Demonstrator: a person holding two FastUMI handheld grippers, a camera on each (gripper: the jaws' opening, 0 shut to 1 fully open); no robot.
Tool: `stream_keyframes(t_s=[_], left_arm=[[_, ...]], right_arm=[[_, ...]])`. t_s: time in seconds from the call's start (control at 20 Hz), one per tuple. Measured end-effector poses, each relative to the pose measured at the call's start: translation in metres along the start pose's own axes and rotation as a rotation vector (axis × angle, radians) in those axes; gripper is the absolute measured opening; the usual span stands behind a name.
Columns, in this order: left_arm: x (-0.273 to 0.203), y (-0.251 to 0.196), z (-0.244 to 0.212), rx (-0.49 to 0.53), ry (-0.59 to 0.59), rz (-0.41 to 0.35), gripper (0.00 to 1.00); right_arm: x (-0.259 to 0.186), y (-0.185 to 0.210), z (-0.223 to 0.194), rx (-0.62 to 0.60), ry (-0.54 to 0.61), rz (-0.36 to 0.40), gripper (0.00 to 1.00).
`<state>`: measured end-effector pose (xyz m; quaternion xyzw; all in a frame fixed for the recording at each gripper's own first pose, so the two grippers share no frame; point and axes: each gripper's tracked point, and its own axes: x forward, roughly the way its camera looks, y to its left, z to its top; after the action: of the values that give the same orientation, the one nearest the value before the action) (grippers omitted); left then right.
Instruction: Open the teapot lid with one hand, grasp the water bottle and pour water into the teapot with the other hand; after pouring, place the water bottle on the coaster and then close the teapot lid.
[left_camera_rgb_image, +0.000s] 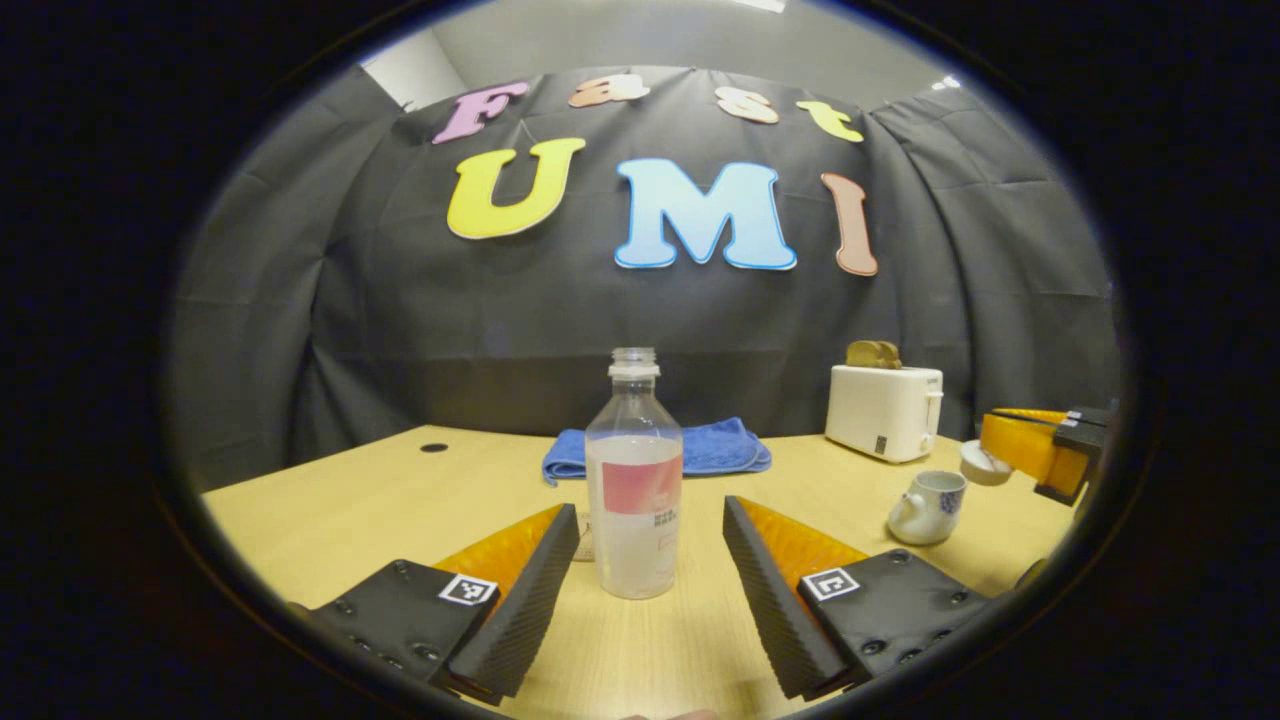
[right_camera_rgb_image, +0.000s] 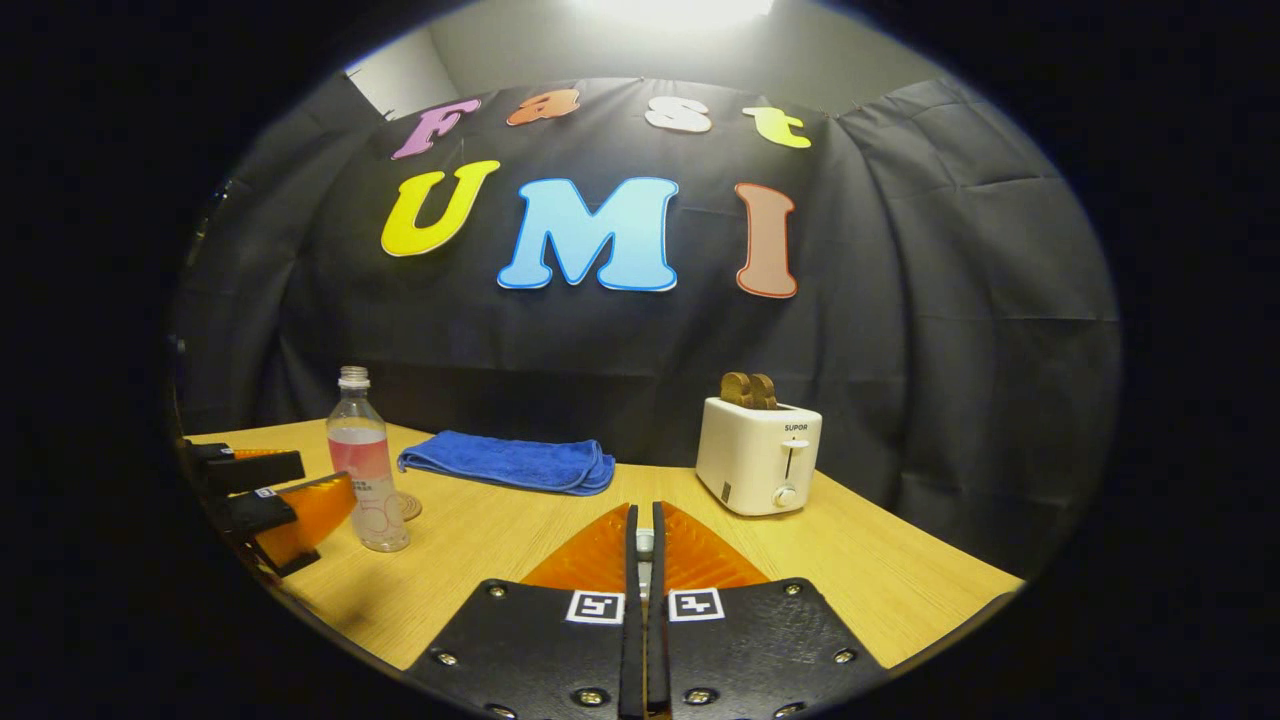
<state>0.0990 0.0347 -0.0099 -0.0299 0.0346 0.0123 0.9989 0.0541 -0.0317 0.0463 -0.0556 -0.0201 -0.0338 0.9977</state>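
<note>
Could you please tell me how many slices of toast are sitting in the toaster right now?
2: both slices stand side by side in the slots of the toaster, at the table's back by the wall.

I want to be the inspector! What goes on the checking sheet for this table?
Surface: light wooden table, one small dark hole near the back.
Job's things: clear plastic water bottle upright, uncapped, part full; round coaster just behind it; small white teapot with blue pattern open; its white lid lifted off.
Clutter: folded blue cloth; white toaster with bread in its slots.
Grippers: left gripper open, fingers either side of the bottle; right gripper shut on the lid.
Cables: nothing seen.
Surroundings: black cloth wall; pale wall above.
</note>
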Motion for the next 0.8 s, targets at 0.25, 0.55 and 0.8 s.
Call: stream_keyframes(t_s=[0.25,0.55,0.8], left_arm=[[0.021,0.011,0.000,0.013,0.007,0.037,1.00],[0.041,0.009,0.003,0.037,0.001,0.025,0.99],[0.064,0.005,0.006,0.034,-0.012,-0.010,0.99]], right_arm=[[-0.003,-0.002,-0.004,0.009,0.005,0.020,0.02],[-0.003,-0.002,-0.011,0.025,0.021,0.035,0.02],[-0.003,-0.004,-0.013,0.032,0.026,0.040,0.02]])
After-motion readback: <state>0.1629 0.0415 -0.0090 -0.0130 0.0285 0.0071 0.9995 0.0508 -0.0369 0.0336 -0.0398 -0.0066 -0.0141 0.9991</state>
